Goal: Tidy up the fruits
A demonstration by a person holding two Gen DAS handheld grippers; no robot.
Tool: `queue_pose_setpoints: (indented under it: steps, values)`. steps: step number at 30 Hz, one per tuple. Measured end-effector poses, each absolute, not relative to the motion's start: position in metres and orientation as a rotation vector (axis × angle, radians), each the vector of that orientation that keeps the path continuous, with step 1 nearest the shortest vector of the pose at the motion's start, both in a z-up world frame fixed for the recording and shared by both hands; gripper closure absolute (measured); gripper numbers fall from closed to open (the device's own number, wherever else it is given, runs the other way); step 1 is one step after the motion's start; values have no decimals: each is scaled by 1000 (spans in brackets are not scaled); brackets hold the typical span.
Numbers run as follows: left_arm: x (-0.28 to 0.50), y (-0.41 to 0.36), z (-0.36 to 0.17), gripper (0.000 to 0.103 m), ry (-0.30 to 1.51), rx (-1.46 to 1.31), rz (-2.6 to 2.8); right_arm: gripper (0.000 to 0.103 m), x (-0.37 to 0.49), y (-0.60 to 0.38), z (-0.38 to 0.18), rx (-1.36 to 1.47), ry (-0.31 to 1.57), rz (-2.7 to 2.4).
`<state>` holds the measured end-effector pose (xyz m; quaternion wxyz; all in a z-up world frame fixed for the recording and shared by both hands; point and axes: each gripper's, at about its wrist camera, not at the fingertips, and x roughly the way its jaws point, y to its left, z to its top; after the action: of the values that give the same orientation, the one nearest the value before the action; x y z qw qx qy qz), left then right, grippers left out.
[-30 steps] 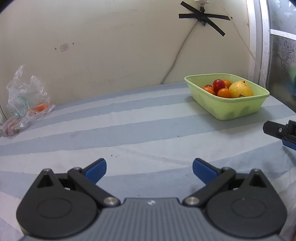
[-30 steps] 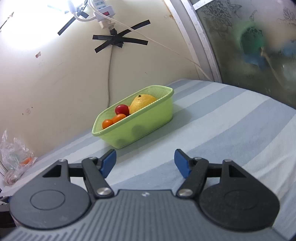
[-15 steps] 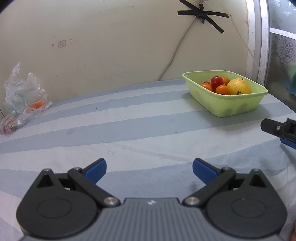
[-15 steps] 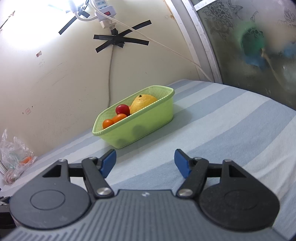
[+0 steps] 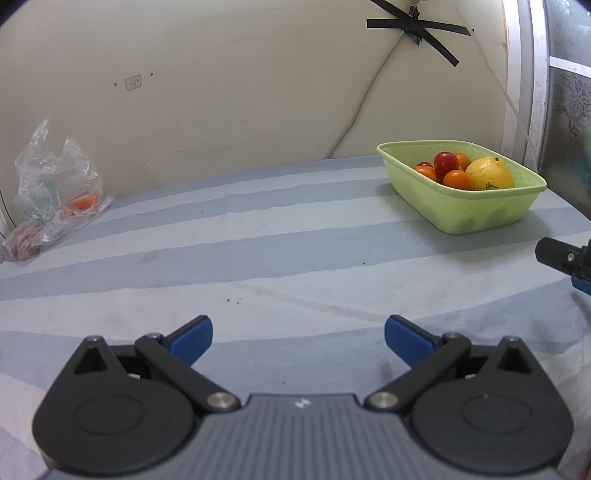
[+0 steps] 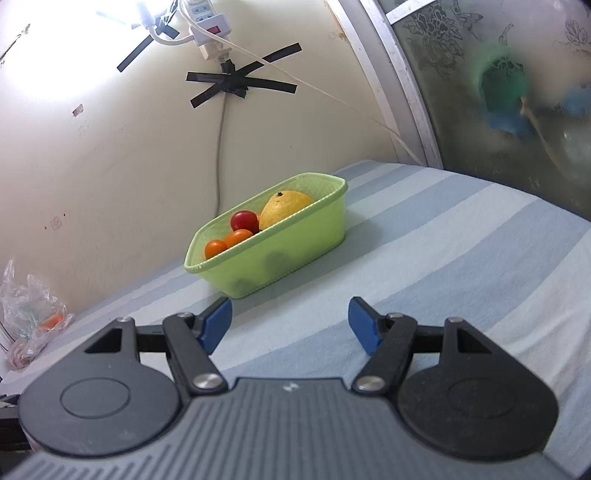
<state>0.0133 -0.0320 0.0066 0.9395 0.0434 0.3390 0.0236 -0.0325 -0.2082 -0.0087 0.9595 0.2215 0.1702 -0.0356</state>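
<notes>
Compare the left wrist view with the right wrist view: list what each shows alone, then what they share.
Left wrist only: the open left gripper, and the tip of the right gripper at the frame's right edge. Right wrist only: the open right gripper, the white power strip on the wall, and the frosted patterned glass pane. Both: the light green plastic basket holding a yellow citrus fruit and small red and orange tomatoes, the crumpled clear plastic bag, and the blue-striped cloth.

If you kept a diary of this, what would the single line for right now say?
left gripper: open, empty | right gripper: open, empty | fruit: in green tub | plastic bag: by wall
</notes>
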Motion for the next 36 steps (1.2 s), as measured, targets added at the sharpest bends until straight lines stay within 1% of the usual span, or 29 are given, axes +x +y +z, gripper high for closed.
queue_pose_setpoints:
  steps: [36]
  values:
    - [10,-31,6,0,670,137,88,31,-34,-210,-9,453,339,-72]
